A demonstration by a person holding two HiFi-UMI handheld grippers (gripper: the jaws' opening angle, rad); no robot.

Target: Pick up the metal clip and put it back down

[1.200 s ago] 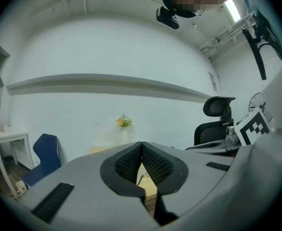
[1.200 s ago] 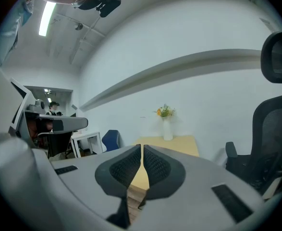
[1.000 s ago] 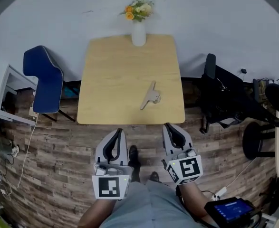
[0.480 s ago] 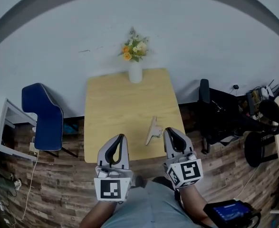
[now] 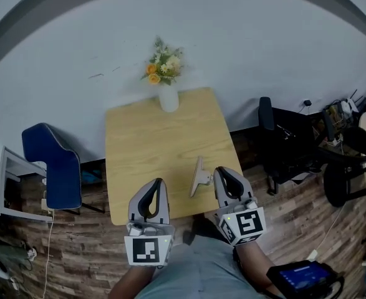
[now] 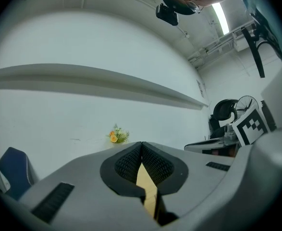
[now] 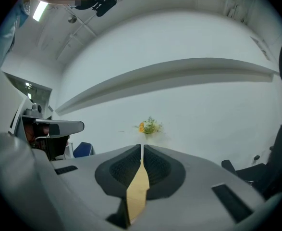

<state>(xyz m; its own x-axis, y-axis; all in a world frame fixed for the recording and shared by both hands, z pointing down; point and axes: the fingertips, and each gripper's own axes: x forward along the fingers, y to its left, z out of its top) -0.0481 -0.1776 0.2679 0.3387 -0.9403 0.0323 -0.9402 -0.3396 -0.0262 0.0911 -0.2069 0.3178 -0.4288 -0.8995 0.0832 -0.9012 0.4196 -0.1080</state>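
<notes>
The metal clip (image 5: 199,176), pale and elongated, lies on the wooden table (image 5: 151,145) near its front right edge. My right gripper (image 5: 222,170) hovers just right of the clip at the table's near edge, shut and empty. My left gripper (image 5: 158,182) is shut too, over the front edge, a short way left of the clip. In the left gripper view the left gripper (image 6: 141,144) has its tips together with only table showing in the gap below them. The right gripper view shows the right gripper (image 7: 141,147) the same way. Neither gripper view shows the clip.
A white vase of orange and yellow flowers (image 5: 164,86) stands at the table's far edge by the wall. A blue chair (image 5: 52,167) is at the left, with a white shelf (image 5: 8,189) beyond it. A black office chair (image 5: 288,145) is at the right. The floor is wood plank.
Both grippers have come forward from over the floor to the table's near edge, the right one now beside the clip. The clip has not moved on the table.
</notes>
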